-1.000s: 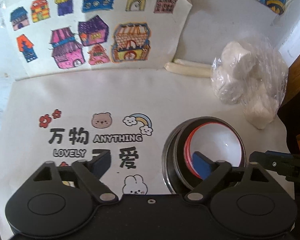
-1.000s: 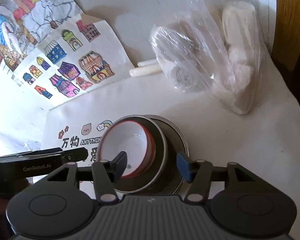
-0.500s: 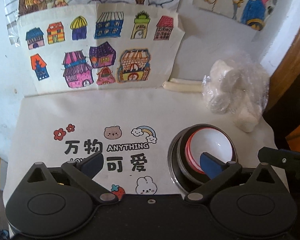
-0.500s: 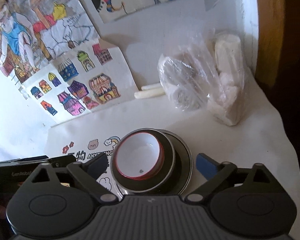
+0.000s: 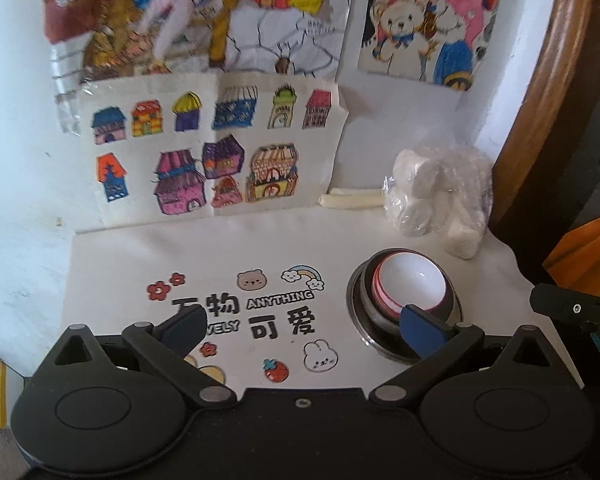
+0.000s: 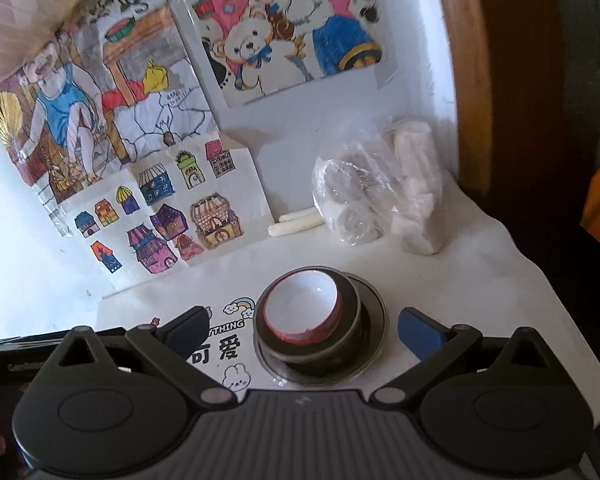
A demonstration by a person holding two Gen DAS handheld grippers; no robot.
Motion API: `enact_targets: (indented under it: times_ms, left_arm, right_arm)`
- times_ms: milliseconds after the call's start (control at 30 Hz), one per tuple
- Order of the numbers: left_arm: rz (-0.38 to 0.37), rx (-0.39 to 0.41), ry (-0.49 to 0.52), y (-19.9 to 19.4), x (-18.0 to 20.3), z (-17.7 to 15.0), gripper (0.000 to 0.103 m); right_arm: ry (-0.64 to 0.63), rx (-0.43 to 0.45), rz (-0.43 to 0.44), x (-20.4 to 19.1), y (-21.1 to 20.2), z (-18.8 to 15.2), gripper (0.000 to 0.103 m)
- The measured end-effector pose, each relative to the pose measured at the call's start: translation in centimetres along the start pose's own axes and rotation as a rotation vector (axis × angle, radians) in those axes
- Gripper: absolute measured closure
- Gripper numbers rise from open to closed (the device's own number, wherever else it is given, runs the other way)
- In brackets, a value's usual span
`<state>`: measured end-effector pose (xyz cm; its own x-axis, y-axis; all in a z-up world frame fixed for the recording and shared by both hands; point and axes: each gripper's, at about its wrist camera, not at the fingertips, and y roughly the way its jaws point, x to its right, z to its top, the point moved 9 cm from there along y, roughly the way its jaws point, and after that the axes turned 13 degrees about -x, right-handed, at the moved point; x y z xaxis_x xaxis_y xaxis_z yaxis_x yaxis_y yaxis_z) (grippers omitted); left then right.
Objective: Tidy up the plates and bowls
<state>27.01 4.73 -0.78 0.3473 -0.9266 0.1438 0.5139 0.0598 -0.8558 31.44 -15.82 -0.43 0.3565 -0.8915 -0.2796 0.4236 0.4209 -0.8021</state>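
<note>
Printed tablecloth w/ nested bowls (both tools gaping).

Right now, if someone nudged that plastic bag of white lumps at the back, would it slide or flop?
The plastic bag looks thin and crinkled, so it would probably sag and shift rather than slide whole. Its white lumps sit loosely piled, so they may tumble about inside.

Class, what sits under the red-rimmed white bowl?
The bowl nests in a black bowl, which rests on a metal plate. Anything beneath the plate is covered.
</note>
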Motion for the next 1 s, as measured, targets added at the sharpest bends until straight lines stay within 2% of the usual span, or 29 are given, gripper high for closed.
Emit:
enact_targets:
  times_ms: [533, 767, 1000]
  left_arm:
    - [-0.028, 0.092, 0.09, -7.9, -2.1, -7.6, 0.001]
    - [-0.04, 0.117, 0.109, -9.5, -2.1, -9.3, 0.001]
    - [-0.063, 0.131, 0.118, -10.2, -1.6, -10.3, 0.001]
  right_arm:
    - [0.009, 0.124, -0.057, -5.7, -9.2, -8.2, 0.0]
    - [-0.01, 0.145, -0.062, -7.0, -11.0, -10.4, 0.0]
    - [-0.026, 0.169, -0.083, -7.2, -12.2, -11.3, 0.0]
